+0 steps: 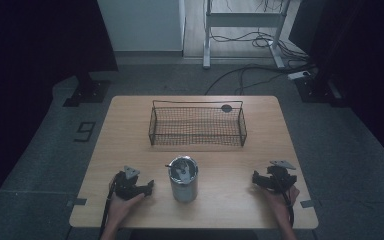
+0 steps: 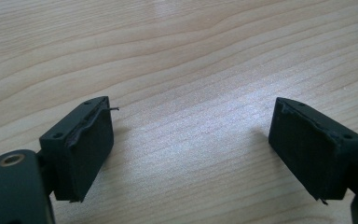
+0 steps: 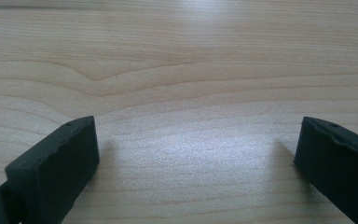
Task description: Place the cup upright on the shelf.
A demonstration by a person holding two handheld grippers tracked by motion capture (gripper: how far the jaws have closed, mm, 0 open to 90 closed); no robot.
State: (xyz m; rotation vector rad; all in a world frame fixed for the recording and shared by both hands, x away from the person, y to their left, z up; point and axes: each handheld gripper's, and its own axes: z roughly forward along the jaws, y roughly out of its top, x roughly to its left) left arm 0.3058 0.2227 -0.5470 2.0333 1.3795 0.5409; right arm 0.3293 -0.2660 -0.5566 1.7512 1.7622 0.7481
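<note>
High view: left gripper and right gripper rest on the wooden bench, flanking a steel tumbler that stands upright at front centre. A wire basket sits behind it.
Left gripper view: jaws spread, bare wood between.
Right gripper view: jaws spread, nothing between.

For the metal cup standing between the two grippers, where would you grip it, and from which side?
Grip the metal cup around its straight side wall, below the rim, coming in level from the left with the left gripper, whose jaws stand open beside it. The cup stands upright and something lies inside its open mouth, so a side grip around the round body looks safer than pinching the rim from above.
</note>
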